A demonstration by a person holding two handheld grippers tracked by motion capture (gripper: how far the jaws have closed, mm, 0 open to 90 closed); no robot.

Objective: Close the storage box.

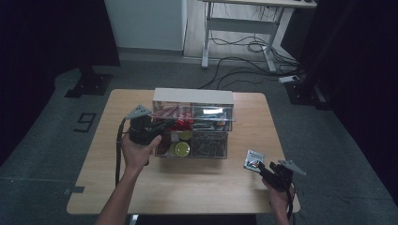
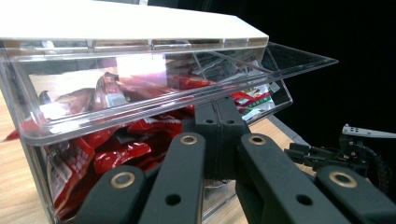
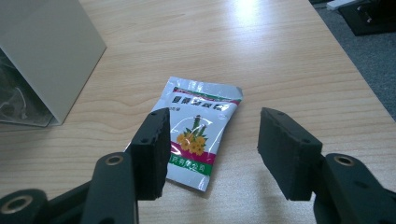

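Note:
A clear organizer box with a white top stands in the middle of the wooden table. Its upper left bin is packed with red packets, and that bin's clear flap is tilted up and outward. My left gripper is shut, its tips tucked under the flap's lower rim; in the high view the left gripper sits at the box's left front. A white sachet with a green and yellow flower print lies flat on the table at the right. My right gripper hovers open over the sachet, one jaw above its left edge.
The box's lower bins hold yellow round items and a tangle of metal clips. The right gripper is close to the table's right front corner. Behind the table are a desk frame and floor cables.

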